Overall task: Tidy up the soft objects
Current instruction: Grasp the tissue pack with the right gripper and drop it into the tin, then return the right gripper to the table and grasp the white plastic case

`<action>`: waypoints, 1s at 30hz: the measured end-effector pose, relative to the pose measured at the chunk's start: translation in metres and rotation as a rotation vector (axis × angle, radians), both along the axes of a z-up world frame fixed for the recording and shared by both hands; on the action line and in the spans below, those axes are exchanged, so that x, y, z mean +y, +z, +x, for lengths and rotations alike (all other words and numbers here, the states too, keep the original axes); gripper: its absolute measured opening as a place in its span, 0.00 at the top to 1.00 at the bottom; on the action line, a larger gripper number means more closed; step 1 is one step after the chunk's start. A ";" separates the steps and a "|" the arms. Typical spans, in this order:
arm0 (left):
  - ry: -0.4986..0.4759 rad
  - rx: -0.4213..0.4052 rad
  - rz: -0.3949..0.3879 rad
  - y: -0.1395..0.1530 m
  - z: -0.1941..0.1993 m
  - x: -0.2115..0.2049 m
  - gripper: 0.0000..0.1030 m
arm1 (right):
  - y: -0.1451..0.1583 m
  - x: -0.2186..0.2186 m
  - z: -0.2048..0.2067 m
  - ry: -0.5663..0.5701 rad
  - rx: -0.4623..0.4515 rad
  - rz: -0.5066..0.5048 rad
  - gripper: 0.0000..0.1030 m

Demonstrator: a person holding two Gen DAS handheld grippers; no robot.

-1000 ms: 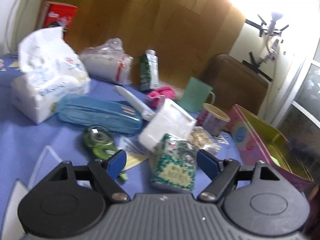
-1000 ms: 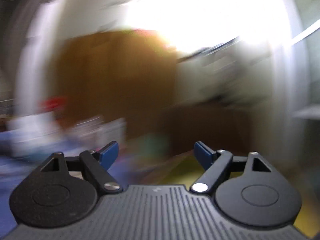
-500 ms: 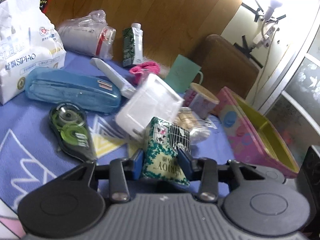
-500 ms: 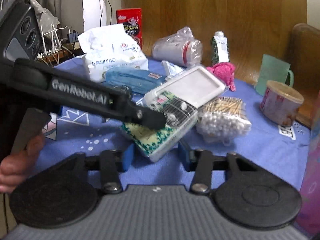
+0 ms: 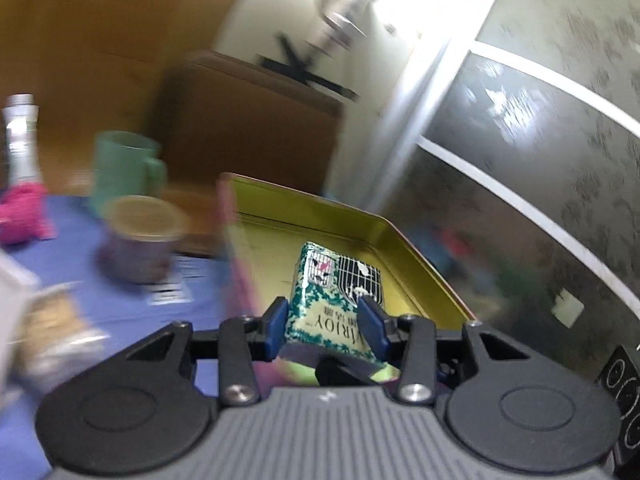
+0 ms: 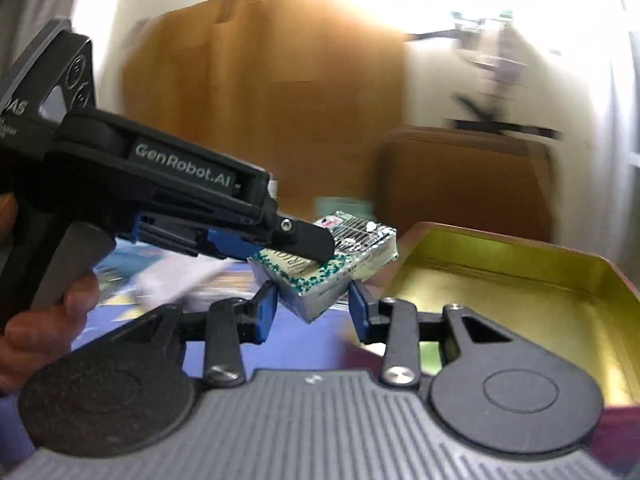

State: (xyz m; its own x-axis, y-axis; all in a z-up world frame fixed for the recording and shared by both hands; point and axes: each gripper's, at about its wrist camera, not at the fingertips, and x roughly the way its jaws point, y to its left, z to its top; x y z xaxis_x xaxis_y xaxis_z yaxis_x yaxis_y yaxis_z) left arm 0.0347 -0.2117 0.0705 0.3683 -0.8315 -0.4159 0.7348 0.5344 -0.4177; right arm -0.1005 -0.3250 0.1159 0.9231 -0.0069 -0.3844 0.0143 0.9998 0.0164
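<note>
**Left gripper holds a tissue pack at the tin box**

The left gripper (image 5: 325, 322) has its two blue fingers (image 5: 276, 325) pressed against the sides of a small green-and-white patterned tissue pack (image 5: 336, 292), gripping it firmly. In the left wrist view the pack is lifted and appears in front of the open tin box (image 5: 404, 240), whose inside is yellow-gold and whose outer wall is pink. The view is blurred. To the left, on a blue tablecloth (image 5: 76, 272), stand a lidded purple cup (image 5: 140, 240) and a teal mug (image 5: 126, 168), with a pink fluffy item (image 5: 24, 212) further left.

In the right wrist view, the left gripper (image 6: 320, 246) reaches in from the left, held by a hand (image 6: 48, 320), and carries the tissue pack (image 6: 340, 268) in the air just beside the near-left corner of the tin box (image 6: 520, 280). The right gripper (image 6: 312, 312) sits partly open just below the pack, its blue fingers (image 6: 266, 316) holding nothing.
</note>
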 end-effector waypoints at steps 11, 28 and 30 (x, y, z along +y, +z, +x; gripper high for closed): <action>-0.092 -0.008 0.121 -0.021 -0.013 -0.110 0.62 | -0.022 -0.084 -0.011 -0.301 0.047 0.004 0.58; 0.396 -0.018 0.090 -0.035 -0.009 0.180 0.48 | -0.003 0.025 0.034 0.197 0.062 0.234 0.47; 0.458 0.058 0.054 -0.044 -0.003 0.210 0.48 | -0.001 0.053 0.077 0.272 0.121 0.230 0.47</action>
State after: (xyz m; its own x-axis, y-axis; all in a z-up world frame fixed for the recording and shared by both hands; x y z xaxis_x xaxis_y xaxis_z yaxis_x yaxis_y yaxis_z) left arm 0.0318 -0.0016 0.0265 0.6673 -0.5651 -0.4852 0.3942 0.8207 -0.4136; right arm -0.0239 -0.2724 0.1144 0.8271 0.3314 -0.4540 -0.2352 0.9377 0.2559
